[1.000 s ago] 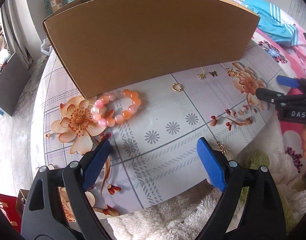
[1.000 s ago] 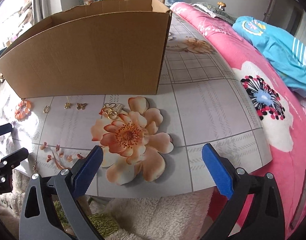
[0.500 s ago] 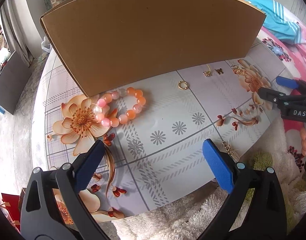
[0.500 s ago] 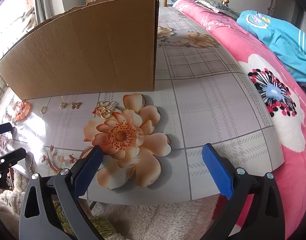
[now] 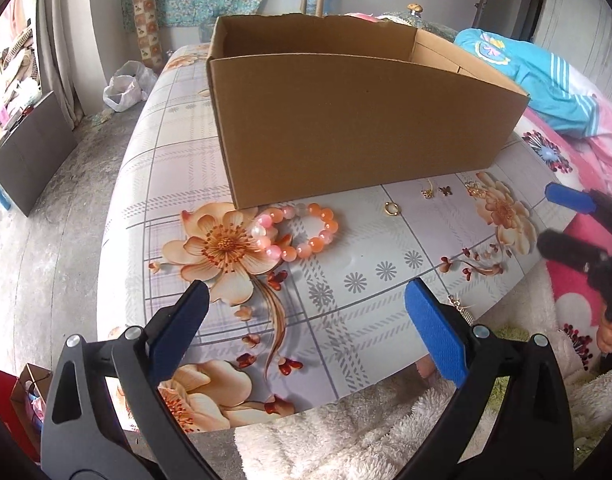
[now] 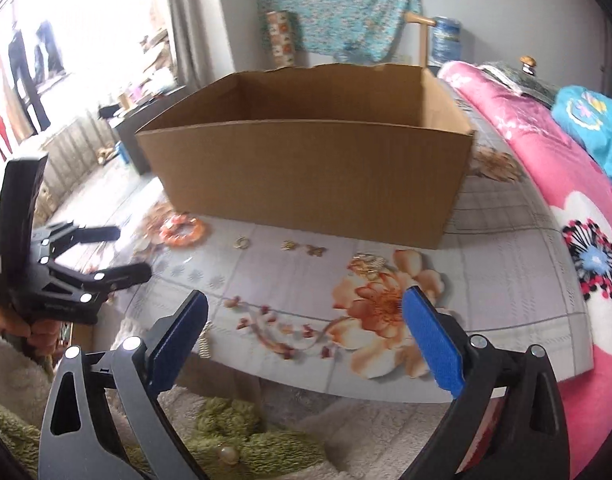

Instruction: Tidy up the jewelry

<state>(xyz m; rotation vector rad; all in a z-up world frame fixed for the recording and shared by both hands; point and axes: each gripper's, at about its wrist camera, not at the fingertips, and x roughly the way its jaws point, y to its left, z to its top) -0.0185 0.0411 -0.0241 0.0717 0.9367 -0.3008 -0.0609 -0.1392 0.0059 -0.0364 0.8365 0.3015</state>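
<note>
An open cardboard box (image 5: 362,120) stands on the flowered table (image 5: 370,280); it also shows in the right wrist view (image 6: 306,176). In front of it lie two orange and pink bead bracelets (image 5: 296,230), a gold ring (image 5: 392,209), small gold charms (image 5: 436,191) and a gold piece (image 5: 475,189). The right wrist view shows the bracelets (image 6: 182,231), ring (image 6: 242,242), charms (image 6: 304,248) and gold piece (image 6: 368,264). A gold chain (image 6: 204,340) hangs at the table's near edge. My left gripper (image 5: 306,328) is open and empty above the near edge. My right gripper (image 6: 306,332) is open and empty.
A pink flowered blanket (image 6: 578,240) and a blue garment (image 5: 546,84) lie on the right. White and green fluffy fabric (image 6: 246,444) lies below the table's near edge, with a pearl (image 6: 227,454) on it. A white bag (image 5: 126,86) sits on the floor at left.
Both grippers have risen and pulled back from the table, so the box's inside now shows. The right gripper has swung left. Both stay open; the jewelry has not moved.
</note>
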